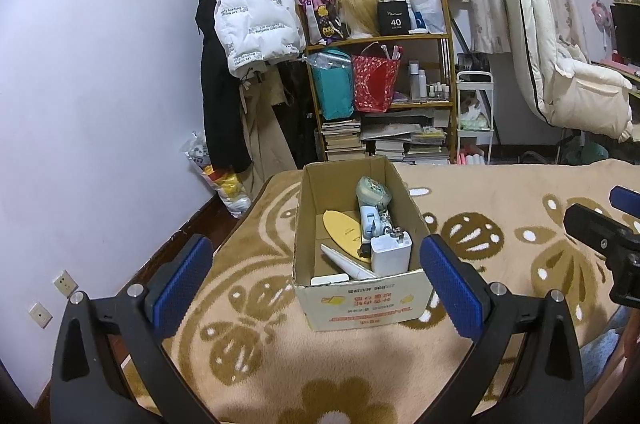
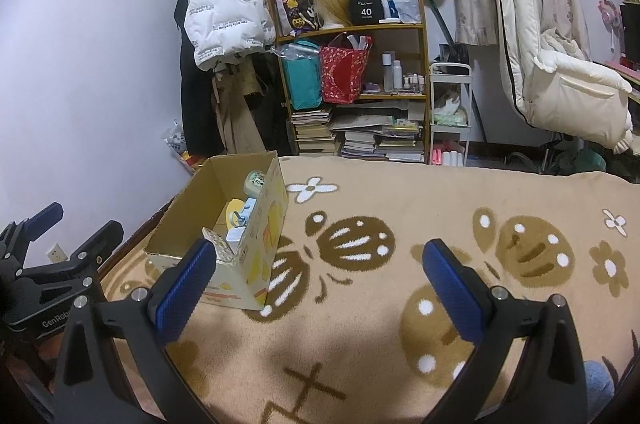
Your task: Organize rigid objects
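Both the left tool and right tool gape wide, holding nothing. The open brown cardboard box on the beige flower-patterned blanket already holds the items; gathering looks finished, though anything loose may lie out of view.

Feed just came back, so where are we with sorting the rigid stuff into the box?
Done: the cardboard box already holds a white charger, a yellow oval piece and other small items. In hand: nothing; left gripper and right gripper are both open. Left: no loose items visible on the blanket.
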`<state>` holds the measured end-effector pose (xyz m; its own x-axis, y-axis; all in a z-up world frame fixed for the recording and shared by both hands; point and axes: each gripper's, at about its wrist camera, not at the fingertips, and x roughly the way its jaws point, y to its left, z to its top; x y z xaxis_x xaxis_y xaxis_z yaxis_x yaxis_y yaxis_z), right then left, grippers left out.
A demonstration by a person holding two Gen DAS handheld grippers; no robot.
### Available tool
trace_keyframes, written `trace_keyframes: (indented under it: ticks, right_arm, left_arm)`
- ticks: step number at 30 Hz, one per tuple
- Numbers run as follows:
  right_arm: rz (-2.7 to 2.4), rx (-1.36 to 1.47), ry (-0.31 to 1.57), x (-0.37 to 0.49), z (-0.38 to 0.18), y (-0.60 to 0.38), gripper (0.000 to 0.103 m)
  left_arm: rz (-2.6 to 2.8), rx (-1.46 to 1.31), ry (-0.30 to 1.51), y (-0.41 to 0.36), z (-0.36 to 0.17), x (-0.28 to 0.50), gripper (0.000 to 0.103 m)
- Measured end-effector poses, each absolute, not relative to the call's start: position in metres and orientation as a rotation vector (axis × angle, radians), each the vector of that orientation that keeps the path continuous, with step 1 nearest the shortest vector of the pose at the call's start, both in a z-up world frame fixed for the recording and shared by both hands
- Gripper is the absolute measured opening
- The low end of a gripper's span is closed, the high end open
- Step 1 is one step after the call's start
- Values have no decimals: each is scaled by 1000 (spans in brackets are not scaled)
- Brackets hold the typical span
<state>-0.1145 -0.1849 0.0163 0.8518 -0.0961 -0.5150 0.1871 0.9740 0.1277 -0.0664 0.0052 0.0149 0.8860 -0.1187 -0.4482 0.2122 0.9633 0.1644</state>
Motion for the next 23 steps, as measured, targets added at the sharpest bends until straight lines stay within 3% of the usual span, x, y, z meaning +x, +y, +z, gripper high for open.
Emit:
trace_keyframes:
  ticks: [23]
  right_arm:
    - [-154,181,538,-110,6,-187,103]
  left_arm:
    - [-179,214,459,5,12,-65,102]
